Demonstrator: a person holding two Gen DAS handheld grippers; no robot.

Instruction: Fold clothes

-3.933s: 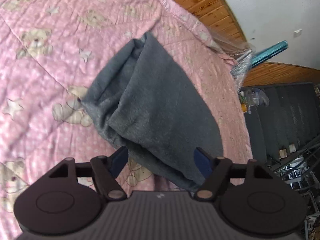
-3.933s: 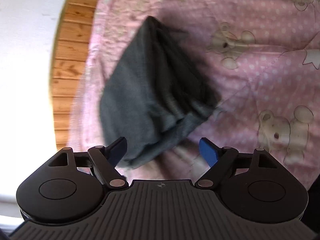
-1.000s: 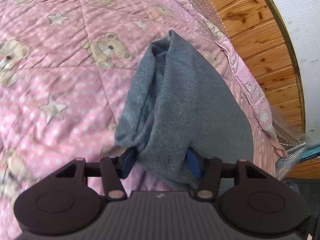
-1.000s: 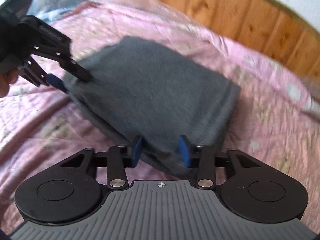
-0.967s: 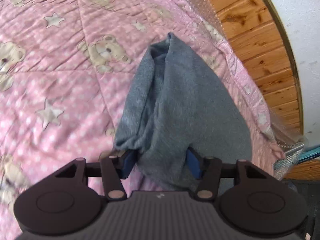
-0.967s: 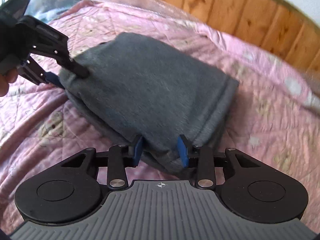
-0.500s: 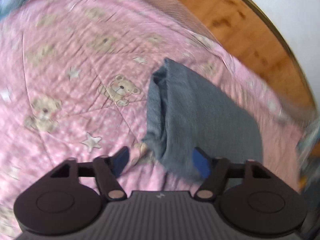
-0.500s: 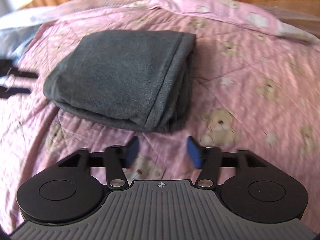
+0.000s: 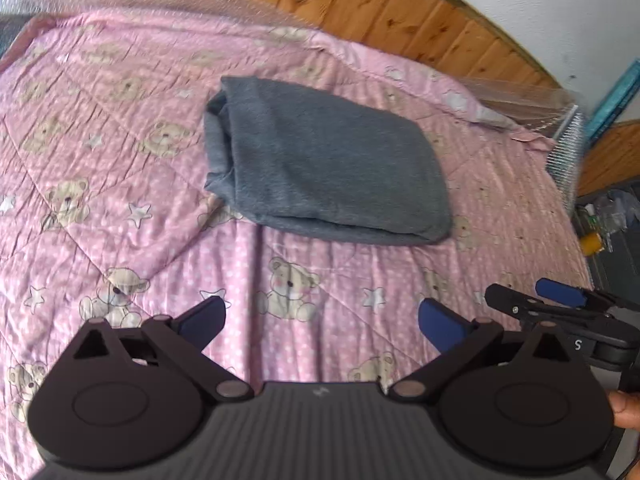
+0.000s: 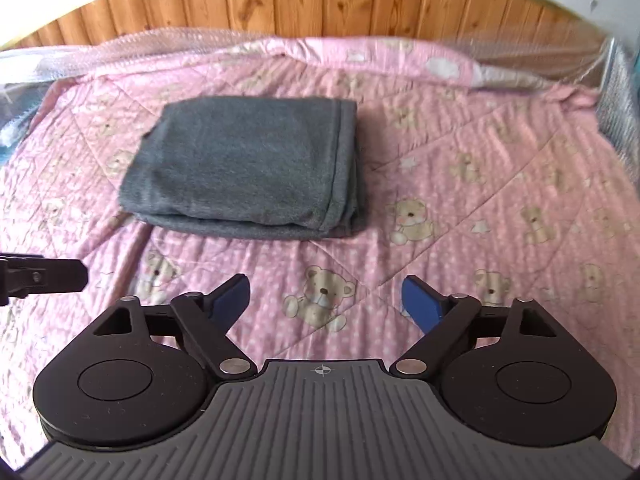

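A grey garment [image 9: 320, 164] [image 10: 248, 176] lies folded into a thick rectangle on the pink teddy-bear quilt [image 9: 120, 200] [image 10: 480, 200]. My left gripper [image 9: 322, 322] hangs above the quilt, well short of the garment's near edge, its jaws still opening and nothing between them. My right gripper [image 10: 326, 300] is likewise pulled back over bare quilt, jaws opening, empty. The right gripper's blue-tipped fingers [image 9: 560, 294] show at the right edge of the left wrist view, and a left finger [image 10: 44, 276] pokes in from the left of the right wrist view.
A wooden headboard [image 10: 320, 0] runs behind the bed, with bubble wrap [image 10: 160, 46] along the quilt's far edge. The bed's right edge drops off to dark shelving with small items [image 9: 612, 220]. A fingertip of the person's hand [image 9: 626, 410] shows at lower right.
Both grippers let go of the grey garment, opened wide and drew back and up. The garment now lies flat on the quilt and looks smaller in both views.
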